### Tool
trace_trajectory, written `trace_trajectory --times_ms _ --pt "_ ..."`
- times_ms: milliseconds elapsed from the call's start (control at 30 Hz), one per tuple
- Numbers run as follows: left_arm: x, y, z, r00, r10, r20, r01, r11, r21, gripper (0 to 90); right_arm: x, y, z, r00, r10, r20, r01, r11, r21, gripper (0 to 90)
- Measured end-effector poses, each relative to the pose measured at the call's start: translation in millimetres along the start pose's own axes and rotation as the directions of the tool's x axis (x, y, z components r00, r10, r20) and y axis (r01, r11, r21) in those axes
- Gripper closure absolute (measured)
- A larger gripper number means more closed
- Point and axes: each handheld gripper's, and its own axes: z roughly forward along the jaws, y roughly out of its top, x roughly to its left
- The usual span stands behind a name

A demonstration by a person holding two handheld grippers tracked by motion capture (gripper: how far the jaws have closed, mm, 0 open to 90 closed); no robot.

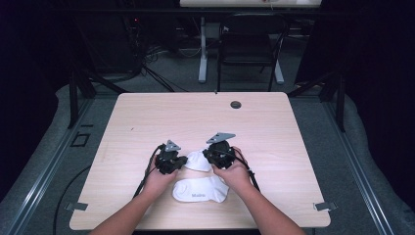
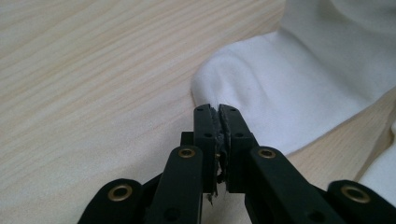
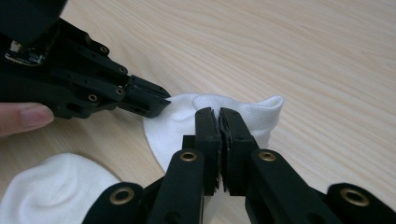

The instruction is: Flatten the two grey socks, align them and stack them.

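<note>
On the table (image 1: 147, 117), 2 white socks lie near the front edge, between the person's hands. The far sock (image 1: 197, 160) sits between the 2 grippers, and much of it is hidden behind them in the high view. The near sock (image 1: 200, 190) lies flat just in front of it, between the wrists; small grey lettering on it is too small to read.

The left gripper (image 1: 177, 163) meets the far sock's left edge. In the left gripper view its jaws are together, their tips at the rounded edge of the far sock (image 2: 280, 93). Whether any fabric is pinched between them cannot be told, because the jaws cover the spot. The near sock (image 2: 380, 179) is cut off at the right edge of that view.

The right gripper (image 1: 209, 155) comes at the far sock from the right. In the right gripper view its jaws (image 3: 218, 116) are also together, over the far sock (image 3: 252, 109); the contact point is hidden, so a grip on the cloth cannot be confirmed. There, the left gripper (image 3: 159, 100) touches the sock's other edge, a fingertip (image 3: 23, 117) shows at the left border, and the near sock (image 3: 56, 186) is cropped at the bottom left.

No container is on the table.
</note>
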Motion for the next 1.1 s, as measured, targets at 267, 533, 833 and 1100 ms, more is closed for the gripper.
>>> trace_trajectory --times_ms 267,533,833,1100 --pt "4.8 -2.8 -5.2 0.9998 -0.013 -0.014 0.013 0.9999 0.008 87.4 -10.3 -10.9 -7.6 0.9996 0.028 0.007 -0.028 1.0 -0.005 87.0" --pt "7.9 -7.3 -9.5 0.9993 -0.034 -0.016 0.034 0.9994 0.004 87.4 -18.9 -27.4 -10.9 0.9986 0.046 0.028 -0.046 0.999 0.021 87.0" --pt "6.7 -10.7 -12.1 0.9977 -0.067 -0.006 0.067 0.9978 -0.001 87.2 -28.9 -44.3 -5.0 0.9954 0.078 0.056 -0.081 0.995 0.054 86.6" --pt "3.3 -14.7 -15.6 0.9973 -0.073 0.001 0.073 0.9973 -0.002 84.1 -34.1 -52.9 -2.7 0.9905 0.116 0.075 -0.122 0.989 0.083 79.8"
